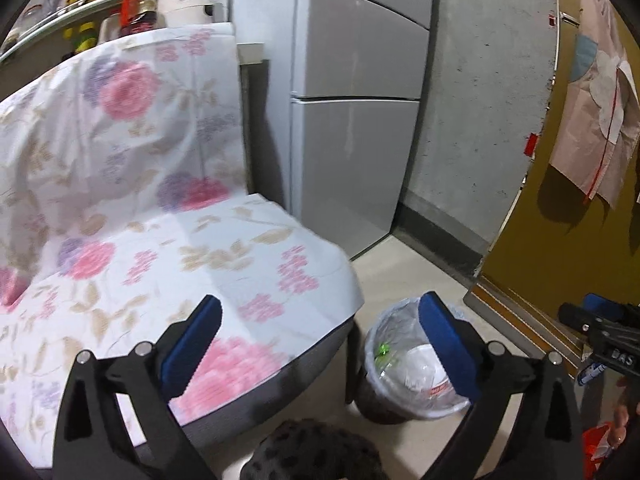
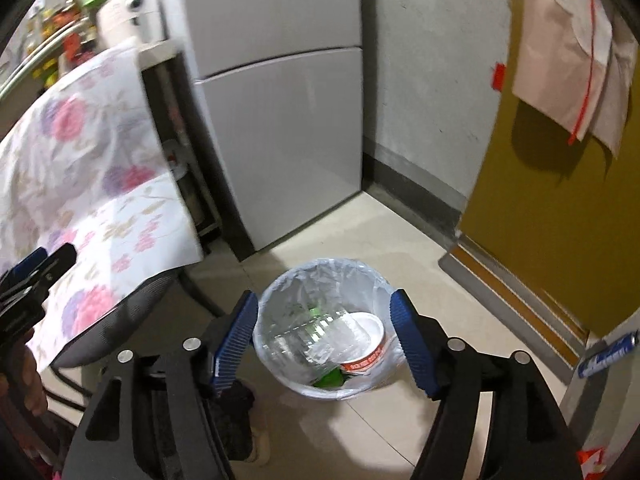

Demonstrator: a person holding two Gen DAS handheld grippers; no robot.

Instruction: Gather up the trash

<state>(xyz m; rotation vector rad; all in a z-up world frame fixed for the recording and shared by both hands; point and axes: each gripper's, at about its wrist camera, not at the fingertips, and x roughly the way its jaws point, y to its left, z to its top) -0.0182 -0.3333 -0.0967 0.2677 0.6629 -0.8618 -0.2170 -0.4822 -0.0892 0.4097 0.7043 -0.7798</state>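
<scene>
My left gripper (image 1: 320, 340) has its jaws spread wide with nothing between the blue pads (image 1: 192, 346). Ahead of the left pad lies the flowered cloth (image 1: 120, 200) draped over a chair. The bin (image 1: 416, 368) sits on the floor beyond and below the right pad, which covers part of its rim from this view.

My right gripper (image 2: 324, 340) is also open, a bit less wide, and holds nothing. Seen from its wrist, the bin (image 2: 324, 276) sits framed between the two pads, down on the pale floor (image 2: 400, 232) well below them. It is lined with a clear bag, and inside I see a white bowl (image 2: 366, 336) with a red band, crumpled clear plastic (image 2: 316, 336) and a scrap of green (image 2: 330, 378).

Beyond the bin stands a grey fridge (image 2: 280, 120), with a yellow door (image 2: 560, 200) off past the right pad. A blue can (image 2: 608, 354) lies on a ledge to the right of that pad. The left gripper shows at the left edge of the right wrist view, over the cloth.
</scene>
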